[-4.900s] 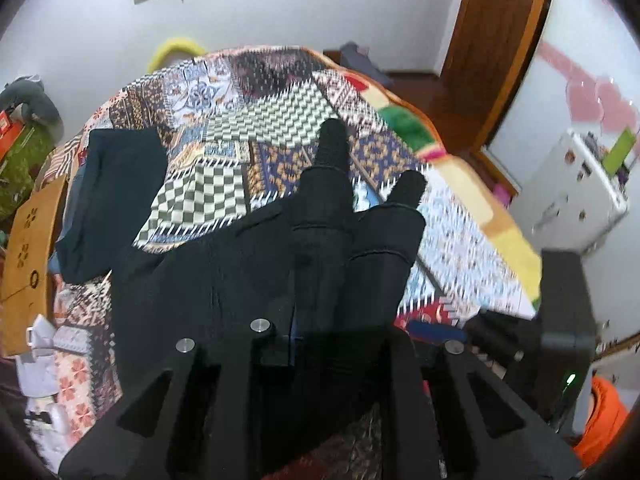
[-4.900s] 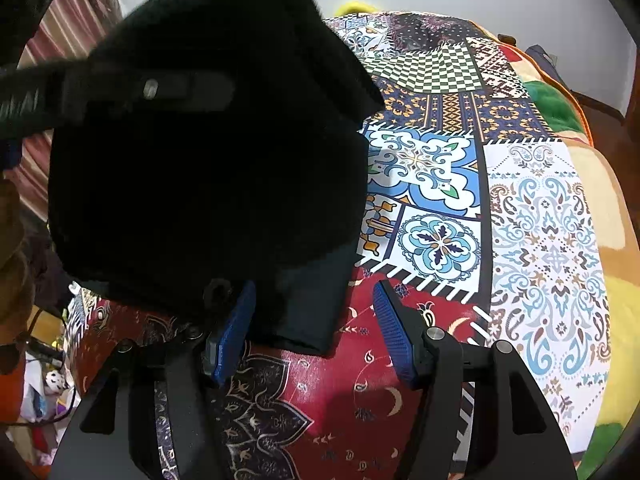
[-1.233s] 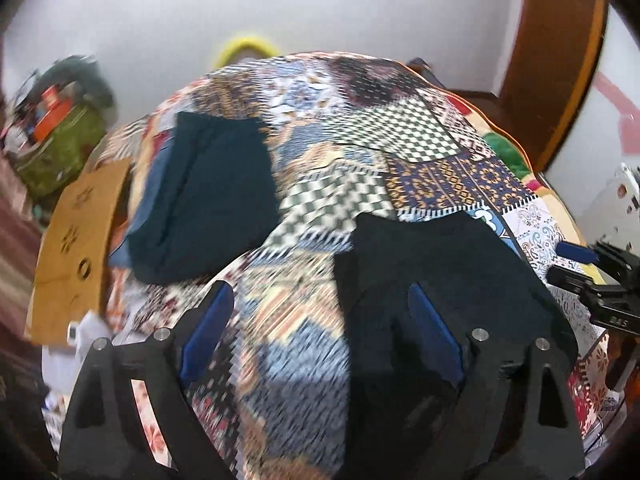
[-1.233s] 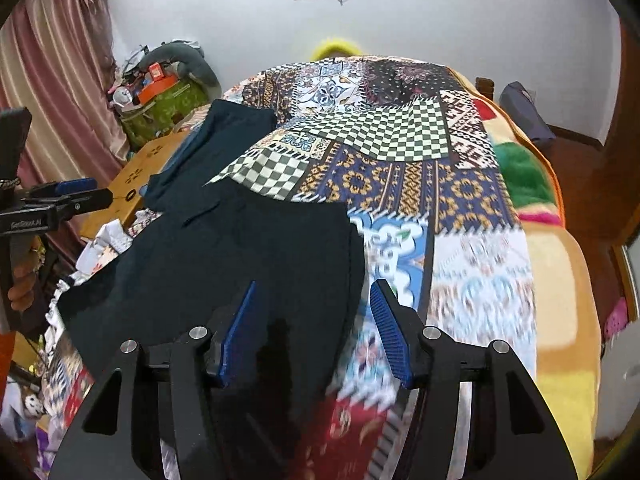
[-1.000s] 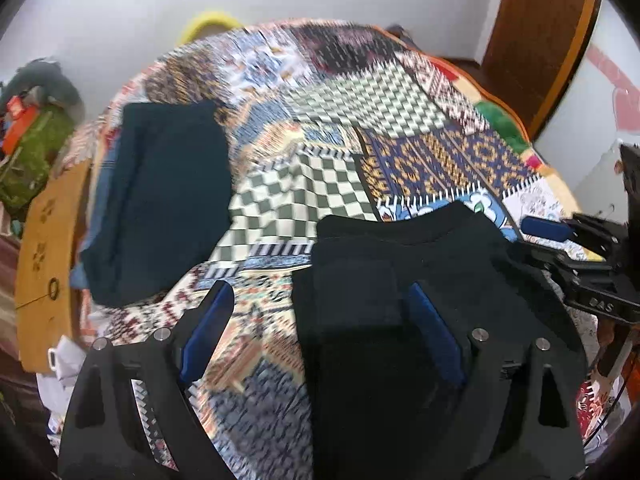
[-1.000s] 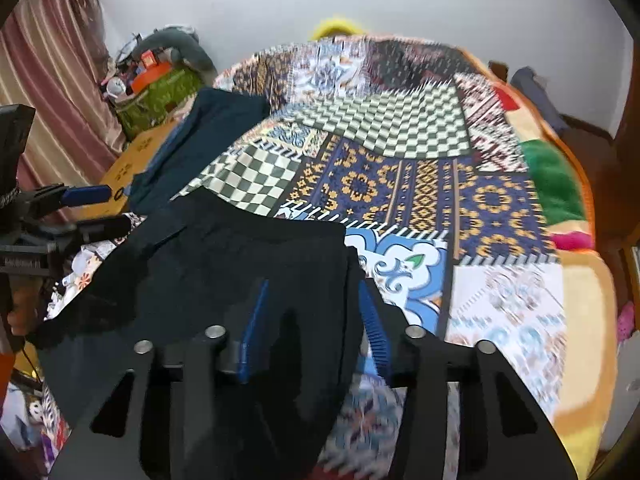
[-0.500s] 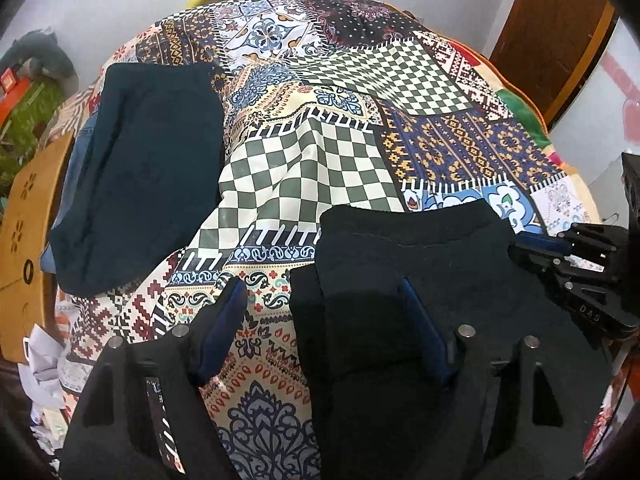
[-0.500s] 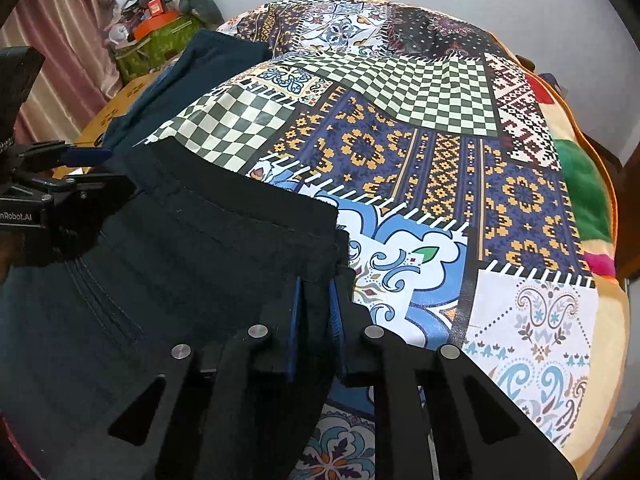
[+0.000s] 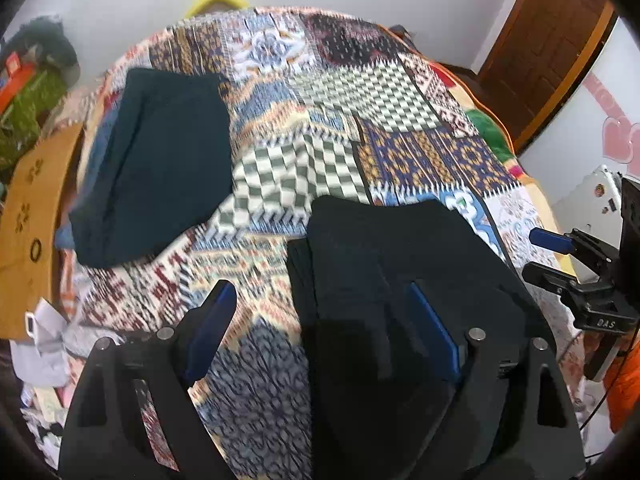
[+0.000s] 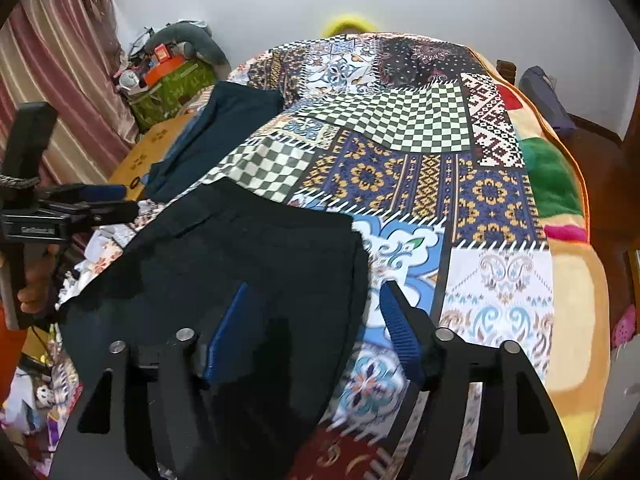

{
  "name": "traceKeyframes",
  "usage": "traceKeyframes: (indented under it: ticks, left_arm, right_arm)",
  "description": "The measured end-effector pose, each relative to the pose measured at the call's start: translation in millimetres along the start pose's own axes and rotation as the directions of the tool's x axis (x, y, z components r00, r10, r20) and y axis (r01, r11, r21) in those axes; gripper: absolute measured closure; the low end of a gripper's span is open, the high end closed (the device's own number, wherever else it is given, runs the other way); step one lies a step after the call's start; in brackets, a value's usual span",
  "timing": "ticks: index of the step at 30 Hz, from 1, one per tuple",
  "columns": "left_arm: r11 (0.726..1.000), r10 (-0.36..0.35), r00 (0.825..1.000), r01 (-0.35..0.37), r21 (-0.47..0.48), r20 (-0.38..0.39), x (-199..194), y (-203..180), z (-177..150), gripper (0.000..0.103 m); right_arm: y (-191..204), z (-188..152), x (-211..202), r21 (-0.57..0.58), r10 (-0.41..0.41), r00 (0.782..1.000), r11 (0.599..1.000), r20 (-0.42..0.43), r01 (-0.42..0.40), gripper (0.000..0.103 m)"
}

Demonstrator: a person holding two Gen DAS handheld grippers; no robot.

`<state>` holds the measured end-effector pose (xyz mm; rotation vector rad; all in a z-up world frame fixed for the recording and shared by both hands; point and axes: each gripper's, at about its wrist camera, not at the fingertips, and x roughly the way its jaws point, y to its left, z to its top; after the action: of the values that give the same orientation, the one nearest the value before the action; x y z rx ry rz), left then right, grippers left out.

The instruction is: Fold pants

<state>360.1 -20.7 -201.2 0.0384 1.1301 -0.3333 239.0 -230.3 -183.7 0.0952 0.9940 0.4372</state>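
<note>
The folded black cloth pants [image 10: 248, 256] lie flat on the patchwork bedspread [image 10: 496, 200], so the left gripper [image 9: 320, 320] gapes empty while the right gripper [image 10: 312, 316], jaws just opening, lets go.

Bed covered by patchwork bedspread [image 10: 420, 184] of checkered, floral and geometric panels, black pants [image 10: 248, 264] folded flat at near edge, dark teal folded garment [image 9: 160, 160] lying apart at far left side
</note>
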Motion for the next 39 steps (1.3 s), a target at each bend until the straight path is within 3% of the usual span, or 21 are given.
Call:
traceKeyframes:
  ticks: [6,11,17,19,23,26,29,31,39]
  left_arm:
    - [0.998,-0.053,0.993,0.05,-0.035,-0.11,22,-2,-17,0.016]
    - [0.993,-0.115,0.974,0.106,-0.055,-0.198,43,-13,-25,0.016]
    - [0.992,-0.125,0.966,0.122,-0.025,-0.225,57,-31,-20,0.016]
    - [0.992,-0.123,0.966,0.119,-0.033,-0.227,59,-31,-18,0.017]
    - [0.994,-0.107,0.973,0.107,-0.01,-0.205,53,-34,-16,0.037]
    - [0.996,-0.088,0.981,0.089,-0.006,-0.173,45,-33,-15,0.054]
    - [0.996,-0.089,0.984,0.089,-0.005,-0.152,37,-32,-15,0.063]
    - [0.997,-0.07,0.99,0.073,0.023,-0.119,28,-36,-14,0.07]
    - [0.997,-0.006,0.999,0.002,0.071,0.051,-22,-35,-1,0.077]
  right_arm:
    - [0,-27,9,0.052,0.059,0.995,0.997,-0.075,-0.055,0.037]
    - [-11,-36,32,0.146,0.139,0.983,0.982,-0.117,-0.122,0.036]
    - [-20,-29,59,0.23,0.252,0.955,0.95,-0.158,-0.213,0.034]
    - [-19,-26,62,0.224,0.269,0.948,0.948,-0.171,-0.228,0.042]
    - [-18,-22,63,0.238,0.283,0.941,0.942,-0.184,-0.237,0.056]
    - [-11,-19,56,0.2,0.248,0.951,0.957,-0.183,-0.211,0.067]
    - [-6,-14,48,0.163,0.203,0.965,0.971,-0.165,-0.177,0.082]
    - [-4,-9,43,0.147,0.196,0.969,0.974,-0.15,-0.174,0.085]
    - [21,20,22,0.052,0.168,0.985,0.985,-0.042,-0.166,0.088]
